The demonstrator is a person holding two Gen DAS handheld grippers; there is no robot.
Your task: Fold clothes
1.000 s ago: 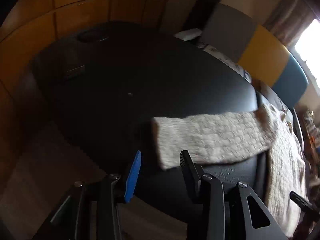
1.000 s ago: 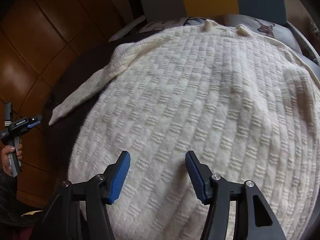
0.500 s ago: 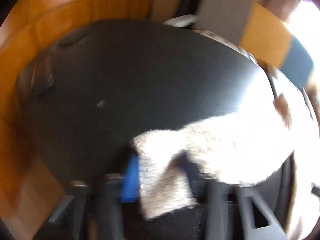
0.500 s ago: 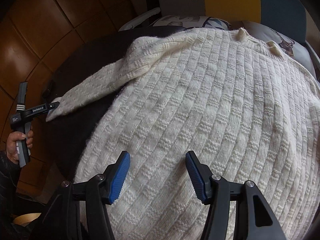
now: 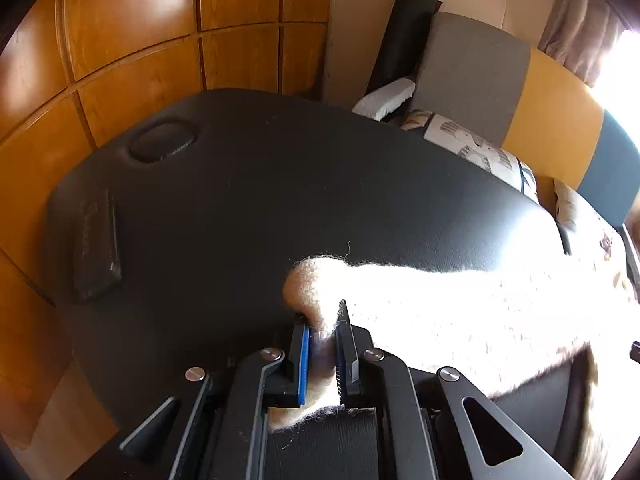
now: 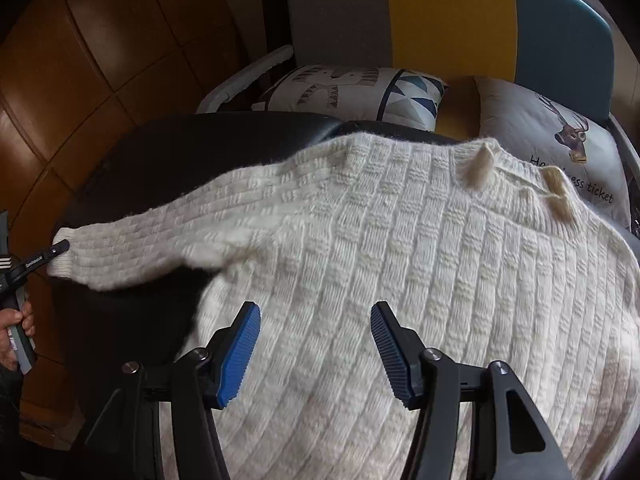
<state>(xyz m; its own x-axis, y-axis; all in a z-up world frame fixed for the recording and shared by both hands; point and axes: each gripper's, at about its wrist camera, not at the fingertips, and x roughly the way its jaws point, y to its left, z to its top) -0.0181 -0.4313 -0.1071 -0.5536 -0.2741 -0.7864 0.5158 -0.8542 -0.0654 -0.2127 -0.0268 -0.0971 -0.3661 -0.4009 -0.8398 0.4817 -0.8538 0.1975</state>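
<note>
A cream knitted sweater (image 6: pixel 400 264) lies spread across a black padded table (image 6: pixel 132 320). Its left sleeve (image 6: pixel 160 240) stretches out to the left. In the left wrist view my left gripper (image 5: pixel 322 332) is shut on the sleeve cuff (image 5: pixel 312 284), which bulges out between the pads. From the right wrist view the left gripper (image 6: pixel 60 247) shows at the cuff's end, held by a hand (image 6: pixel 20 320). My right gripper (image 6: pixel 314 328) hovers open over the sweater's body, with nothing between its blue pads.
The table (image 5: pixel 280 200) carries a small dark pad (image 5: pixel 96 248) at its left end and an oval hollow (image 5: pixel 162 146). Behind it stand wooden wall panels (image 5: pixel 140 40), a grey, yellow and blue sofa back (image 6: pixel 440 12) and printed cushions (image 6: pixel 360 88).
My left gripper moved onto the sleeve cuff and shut on it; it was open a second ago. The sleeve now lies pulled out straighter to the left. The right gripper stays open above the sweater.
</note>
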